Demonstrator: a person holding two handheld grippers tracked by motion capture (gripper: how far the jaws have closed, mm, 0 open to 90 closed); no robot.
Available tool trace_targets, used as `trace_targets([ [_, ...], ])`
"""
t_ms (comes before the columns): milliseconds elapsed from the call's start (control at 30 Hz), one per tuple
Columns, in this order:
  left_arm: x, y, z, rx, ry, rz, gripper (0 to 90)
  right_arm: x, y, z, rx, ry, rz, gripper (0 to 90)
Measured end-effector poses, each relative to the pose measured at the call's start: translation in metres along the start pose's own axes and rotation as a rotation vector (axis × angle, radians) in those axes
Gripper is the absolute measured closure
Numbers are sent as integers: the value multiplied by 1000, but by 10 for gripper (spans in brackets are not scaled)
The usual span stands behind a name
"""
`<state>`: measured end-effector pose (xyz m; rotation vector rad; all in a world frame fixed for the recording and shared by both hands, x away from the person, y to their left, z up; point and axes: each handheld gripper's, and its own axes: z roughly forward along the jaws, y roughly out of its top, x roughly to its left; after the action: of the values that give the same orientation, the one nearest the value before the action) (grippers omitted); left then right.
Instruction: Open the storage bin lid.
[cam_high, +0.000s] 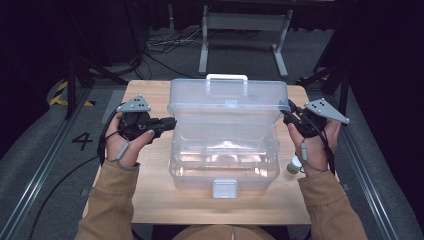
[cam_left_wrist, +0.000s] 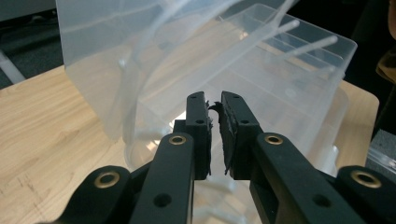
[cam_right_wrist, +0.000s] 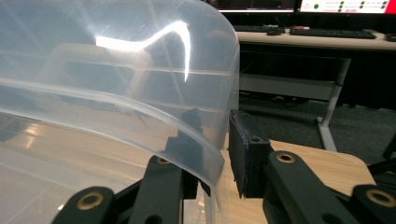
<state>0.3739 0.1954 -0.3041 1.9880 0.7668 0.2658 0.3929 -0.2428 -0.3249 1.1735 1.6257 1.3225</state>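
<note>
A clear plastic box (cam_high: 225, 167) stands in the middle of the wooden table (cam_high: 150, 200), its lid (cam_high: 227, 100) raised. My left gripper (cam_high: 170, 122) is at the box's left side, level with the lid's lower corner. In the left gripper view its jaws (cam_left_wrist: 214, 100) are pressed almost together with nothing between them, just short of the box wall (cam_left_wrist: 289, 79). My right gripper (cam_high: 287, 114) is at the lid's right edge. In the right gripper view it (cam_right_wrist: 215, 119) straddles the lid's rim (cam_right_wrist: 210, 170), one jaw behind the plastic, with a small gap at the other jaw.
A small white bottle with a green cap (cam_high: 294, 165) lies on the table by the person's right hand. A white latch (cam_high: 225, 188) hangs at the box's front. Beyond the table are a metal stand (cam_high: 245, 30) and floor cables.
</note>
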Motion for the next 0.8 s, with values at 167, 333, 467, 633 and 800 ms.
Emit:
trace_targets([
  [167, -4, -6, -10, 25, -7, 11, 801, 1, 3, 3, 15, -18, -2, 769],
  [333, -12, -19, -15, 94, -56, 25, 754, 1, 5, 4, 34, -24, 16, 778],
  [467, -19, -25, -14, 148, -89, 38, 751, 1, 7, 6, 44, -25, 14, 779],
  [633, -28, -27, -13, 184, -119, 65, 750, -1, 8, 7, 50, -17, 17, 778],
  [800, -43, -31, -1, 248, -166, 105, 746, -2, 8, 7, 56, -8, 16, 776],
])
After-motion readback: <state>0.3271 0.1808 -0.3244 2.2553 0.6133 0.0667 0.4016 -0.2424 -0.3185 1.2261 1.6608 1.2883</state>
